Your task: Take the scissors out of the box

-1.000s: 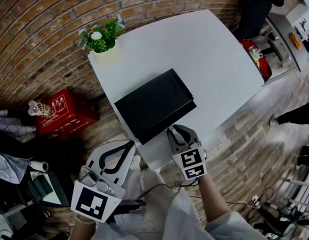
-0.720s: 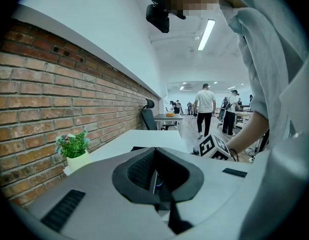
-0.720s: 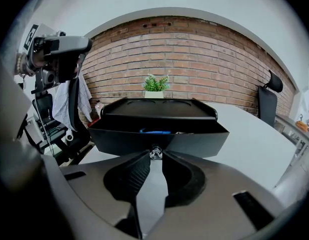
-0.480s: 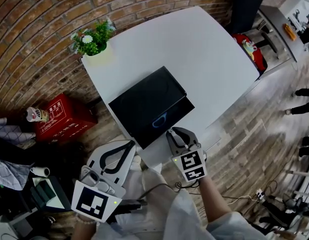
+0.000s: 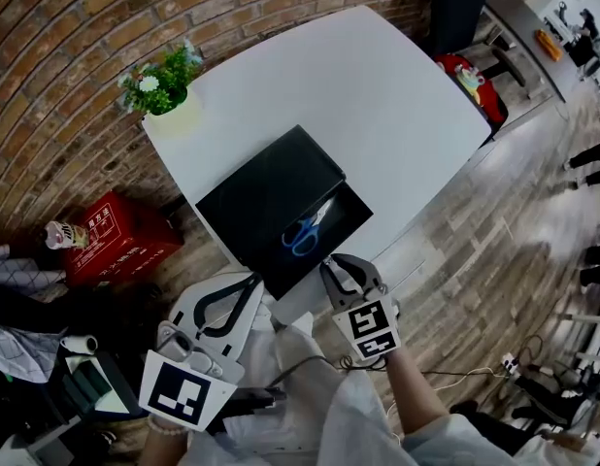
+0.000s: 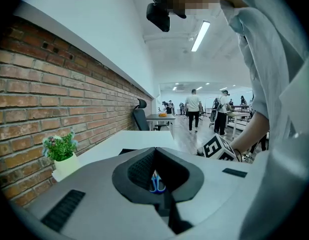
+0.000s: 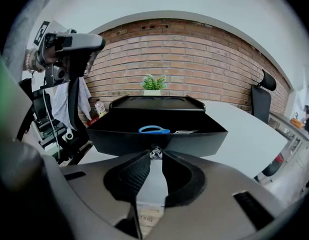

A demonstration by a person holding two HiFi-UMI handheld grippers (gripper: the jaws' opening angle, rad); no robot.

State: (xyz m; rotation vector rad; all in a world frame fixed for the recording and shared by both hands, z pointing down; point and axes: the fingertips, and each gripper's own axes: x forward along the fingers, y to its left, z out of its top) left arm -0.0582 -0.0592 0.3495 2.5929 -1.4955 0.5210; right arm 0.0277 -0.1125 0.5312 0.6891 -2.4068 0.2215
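Observation:
A black box (image 5: pixel 266 184) lies on the white table (image 5: pixel 378 95), its drawer (image 5: pixel 341 223) slid out toward me. Blue-handled scissors (image 5: pixel 305 233) lie inside the drawer; in the right gripper view the scissors (image 7: pixel 154 130) show just over the drawer's front wall. My right gripper (image 5: pixel 330 263) is shut on the small knob (image 7: pixel 155 152) at the drawer's front. My left gripper (image 5: pixel 251 281) hangs off the table's near edge, left of the drawer, shut and empty. Through the left gripper's jaws the scissors (image 6: pixel 156 183) are faintly visible.
A potted plant (image 5: pixel 159 81) stands at the table's far left corner by the brick wall. A red box (image 5: pixel 111 233) and a bottle (image 5: pixel 59 233) sit on the floor to the left. An office chair (image 7: pixel 261 99) and several people (image 6: pixel 194 106) are beyond the table.
The drawer has slid out of the box toward me with my right gripper on its knob, and the scissors have come into sight. The left gripper has hardly moved.

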